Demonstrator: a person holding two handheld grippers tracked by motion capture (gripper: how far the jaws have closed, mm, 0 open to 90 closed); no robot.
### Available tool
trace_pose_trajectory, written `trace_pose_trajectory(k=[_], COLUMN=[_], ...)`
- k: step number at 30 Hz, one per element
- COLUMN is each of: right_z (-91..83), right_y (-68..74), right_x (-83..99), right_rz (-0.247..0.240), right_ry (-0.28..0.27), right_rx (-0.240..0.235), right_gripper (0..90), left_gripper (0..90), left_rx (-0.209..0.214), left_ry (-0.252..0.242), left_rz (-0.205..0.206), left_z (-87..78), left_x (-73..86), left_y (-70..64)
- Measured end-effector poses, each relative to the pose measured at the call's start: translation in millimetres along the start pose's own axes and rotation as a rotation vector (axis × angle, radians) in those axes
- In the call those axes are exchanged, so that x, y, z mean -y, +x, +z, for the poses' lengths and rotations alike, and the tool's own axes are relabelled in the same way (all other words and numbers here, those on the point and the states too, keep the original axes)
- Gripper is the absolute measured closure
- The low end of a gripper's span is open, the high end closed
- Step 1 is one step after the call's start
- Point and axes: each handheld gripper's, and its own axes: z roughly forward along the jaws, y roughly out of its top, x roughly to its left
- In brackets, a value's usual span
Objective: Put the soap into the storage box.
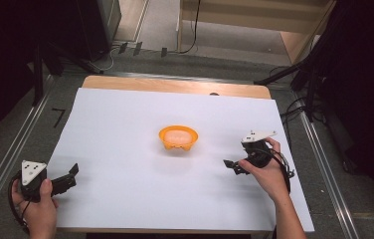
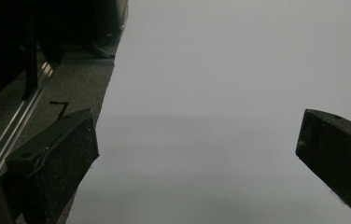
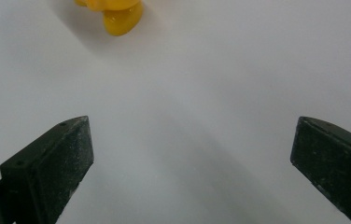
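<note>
- The left gripper (image 1: 68, 178) sits at the near left edge of the white surface (image 1: 125, 129), its 2 jaws wide apart and holding nothing.
- The orange bowl (image 1: 178, 138) stands at mid-surface between both grippers, well apart from each.
- The right gripper (image 1: 234, 166), near the right edge, points toward the bowl, its 2 jaws spread wide and empty.

I see black jaws with speckled faces on my left gripper (image 1: 65, 180) and right gripper (image 1: 235, 166). Each has a pale three-cornered plate on top and a black cable; my forearms are bare.
</note>
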Motion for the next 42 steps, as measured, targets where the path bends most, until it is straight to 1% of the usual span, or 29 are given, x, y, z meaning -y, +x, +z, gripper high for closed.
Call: trace_pose_trajectory(k=[2,4,5,9,11,13,16,18,19,20,28,31,37,40,42], right_z=[-4.1,-7.3,-9.5,-17.2,-20.9,-24.2,-28.4,-31.2,-33.0,-34.8,-50.0,-57.3,-69.7,-76.5,-79.8], right_y=[-0.6,-1.0,-0.5,-1.6,-2.5,-5.0,-9.4,-11.5,-12.3,-13.6,-19.5,-21.8,-25.7,-26.8,-26.2], right_x=[4.4,8.4,10.4,19.5,24.9,31.2,40.5,47.3,51.4,54.7,81.6,93.3,114.2,123.7,128.9], right_rz=[0.014,0.011,0.021,0.02,0.03,0.035,0.055,0.066,0.078,0.079,0.124,0.148,0.186,0.204,0.218], right_ry=[-0.01,-0.013,-0.009,-0.02,-0.025,-0.029,-0.04,-0.042,-0.046,-0.049,-0.08,-0.096,-0.107,-0.129,-0.143], right_rx=[-0.004,0.0,0.004,0.011,0.019,0.027,0.029,0.039,0.044,0.043,0.086,0.098,0.136,0.157,0.162], right_gripper=[0.0,0.0,0.0,0.0,0.0,0.0,0.0,0.0,0.0,0.0,0.0,0.0,0.0,0.0,0.0], left_gripper=[0.0,0.0,0.0,0.0,0.0,0.0,0.0,0.0,0.0,0.0,0.0,0.0,0.0,0.0,0.0], left_rx=[0.0,0.0,0.0,-0.001,-0.001,-0.003,-0.005,-0.006,-0.006,-0.006,-0.007,-0.006,-0.007,-0.008,-0.01], left_ry=[0.001,0.001,0.001,0.001,-0.001,-0.001,-0.002,-0.002,-0.002,-0.001,-0.001,-0.001,-0.002,-0.002,-0.002], left_rz=[0.0,0.001,0.001,0.001,0.003,0.003,0.003,0.004,0.004,0.005,0.004,0.005,0.006,0.006,0.006], left_z=[-0.1,0.0,-0.1,-0.1,0.1,0.1,0.0,0.0,0.0,0.0,-0.2,-0.3,-0.3,-0.4,-0.5], left_x=[0.0,0.0,0.0,0.0,0.1,0.0,0.1,0.1,0.1,0.1,0.1,0.1,0.1,0.2,0.2], left_y=[0.1,0.0,-0.1,-0.1,-0.3,-0.5,-0.6,-0.8,-0.8,-0.9,-0.9,-0.8,-1.0,-0.9,-1.0])
